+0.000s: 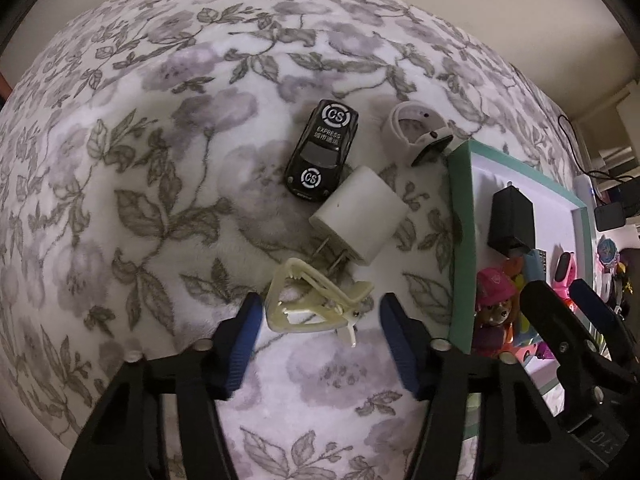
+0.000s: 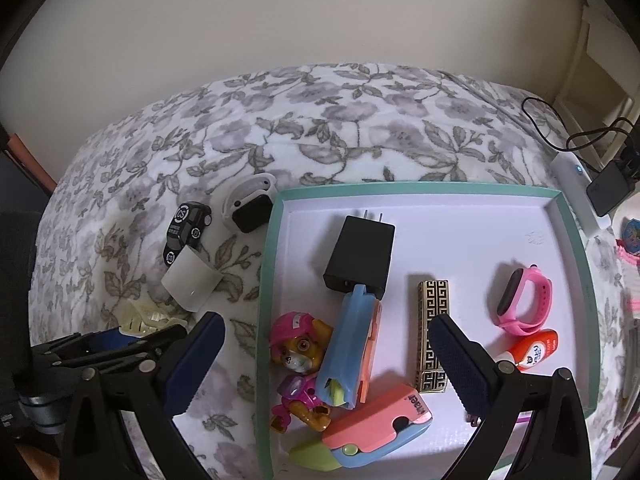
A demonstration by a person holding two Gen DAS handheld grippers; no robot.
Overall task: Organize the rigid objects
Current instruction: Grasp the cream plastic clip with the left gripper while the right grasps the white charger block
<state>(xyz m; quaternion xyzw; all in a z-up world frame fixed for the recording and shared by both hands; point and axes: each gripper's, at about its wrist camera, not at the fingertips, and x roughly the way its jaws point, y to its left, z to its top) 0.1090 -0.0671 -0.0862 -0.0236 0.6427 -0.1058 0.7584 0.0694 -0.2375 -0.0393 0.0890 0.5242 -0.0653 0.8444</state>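
Observation:
My left gripper (image 1: 320, 316) is open, its blue pads on either side of a cream plastic clip (image 1: 316, 300) on the floral blanket. Beyond it lie a white charger (image 1: 360, 216), a black toy car (image 1: 322, 150) and a white smartwatch (image 1: 416, 132). My right gripper (image 2: 326, 354) is open and empty above the teal-rimmed tray (image 2: 576, 240), which holds a black charger (image 2: 360, 256), a toy pup (image 2: 298, 350), a blue-and-orange toy (image 2: 350, 344), a patterned gold case (image 2: 432, 344), a pink band (image 2: 524, 304) and an orange tube (image 2: 534, 350).
The tray also shows in the left wrist view (image 1: 460, 240) at the right. A pink-and-blue toy (image 2: 376, 424) lies at the tray's near edge. A power strip (image 2: 576, 192) with cables and a dark adapter (image 2: 610, 192) lies beyond the tray's far right corner. A wall (image 2: 320, 12) stands behind.

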